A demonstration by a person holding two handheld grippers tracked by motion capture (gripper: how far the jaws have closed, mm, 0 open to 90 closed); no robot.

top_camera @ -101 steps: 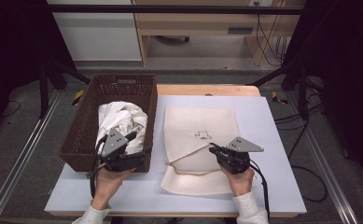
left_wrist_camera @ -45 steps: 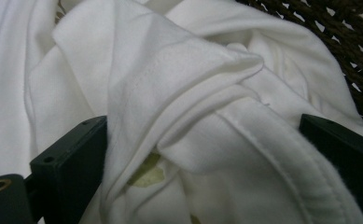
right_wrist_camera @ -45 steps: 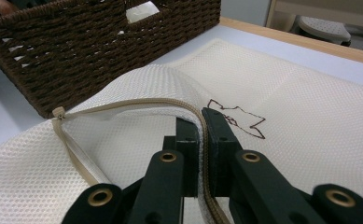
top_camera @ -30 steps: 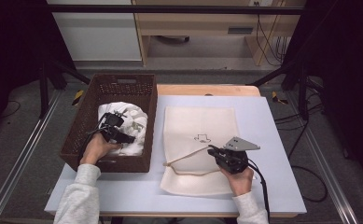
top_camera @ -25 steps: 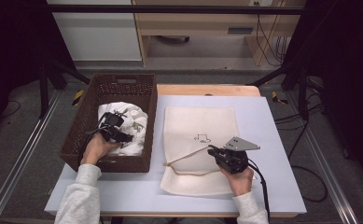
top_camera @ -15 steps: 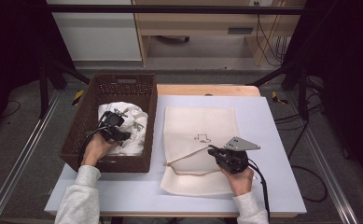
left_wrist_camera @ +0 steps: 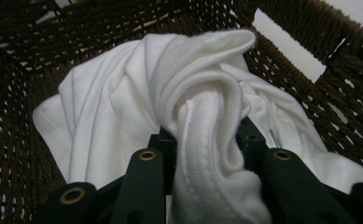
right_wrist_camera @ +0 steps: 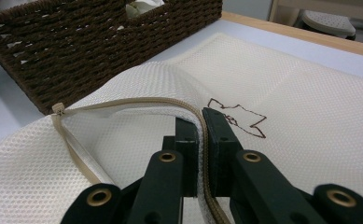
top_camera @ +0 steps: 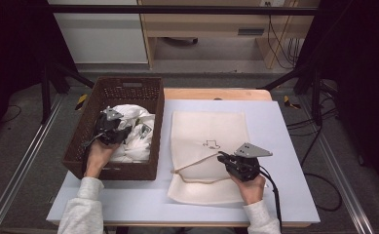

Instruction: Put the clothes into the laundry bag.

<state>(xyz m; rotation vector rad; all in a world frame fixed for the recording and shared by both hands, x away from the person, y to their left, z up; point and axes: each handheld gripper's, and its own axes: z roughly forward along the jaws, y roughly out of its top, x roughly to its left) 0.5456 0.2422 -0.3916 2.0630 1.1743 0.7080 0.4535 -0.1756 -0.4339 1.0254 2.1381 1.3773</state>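
Left hand-held gripper inside the brown wicker basket, jaws just closing, now clamped on a thick bunched fold of the white garment; fold stands up between the jaws in the left gripper view, rest of the cloth piled on the basket floor. Right hand-held gripper at the near edge of the cream mesh laundry bag, jaws nearly together and pinching the upper lip of the zipper opening, lifted off the lower layer so the mouth gapes toward the basket. Bag flat on the pale desk, just beside the basket's right wall; small dark line drawing on its top face. Likely step: lifting garment out for transfer into the bag. Risks, as judged: grip on one fold only, so the garment may unroll and hang long, dragging over the basket rim or snagging on the weave; thick knit may slip through the jaws if the pull is sharp. Bag mouth held at a single point, so the opening may sag or collapse as cloth is pushed in, or the light bag slide along the desk. Garment's trailing part may land outside the opening.
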